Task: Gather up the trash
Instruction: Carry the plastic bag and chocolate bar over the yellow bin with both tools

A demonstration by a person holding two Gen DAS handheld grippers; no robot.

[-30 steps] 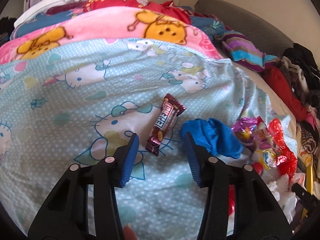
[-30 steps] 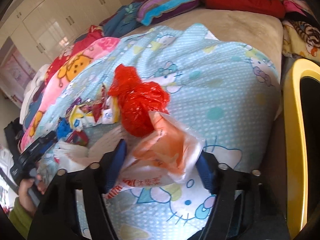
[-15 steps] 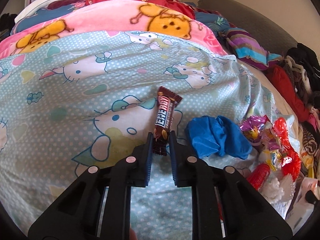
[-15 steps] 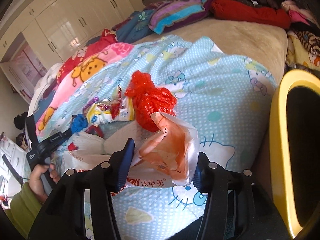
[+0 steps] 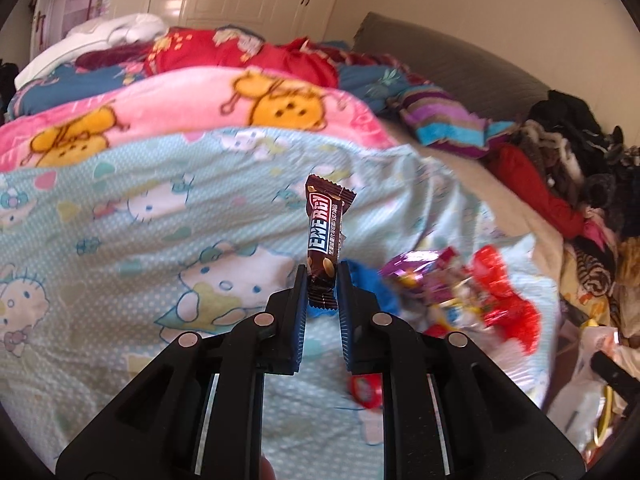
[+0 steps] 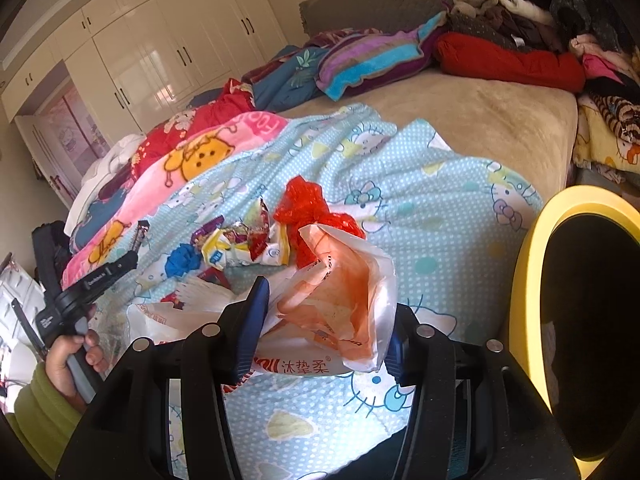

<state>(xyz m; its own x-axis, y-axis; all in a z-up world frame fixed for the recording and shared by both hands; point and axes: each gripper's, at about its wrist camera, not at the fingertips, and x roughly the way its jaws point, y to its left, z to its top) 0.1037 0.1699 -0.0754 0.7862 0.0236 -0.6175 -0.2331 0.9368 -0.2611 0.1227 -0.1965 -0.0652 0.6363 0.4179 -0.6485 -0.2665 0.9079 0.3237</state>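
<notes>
Between the left gripper [image 5: 322, 280] jaws, the bar [image 5: 325, 236] is clamped by its tail, upright, clear of the quilt [image 5: 160, 220]; right gripper [image 6: 320, 328] pinches the bag [image 6: 348, 296] open for it; more wrappers [image 6: 244, 240] beyond

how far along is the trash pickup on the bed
Nothing visibly binned yet. In hand: the left gripper pinches the energy bar wrapper, lifted off the sheet; the plastic bag sits between the right gripper's fingers. Left: blue scrap, snack wrappers, red bag.
</notes>
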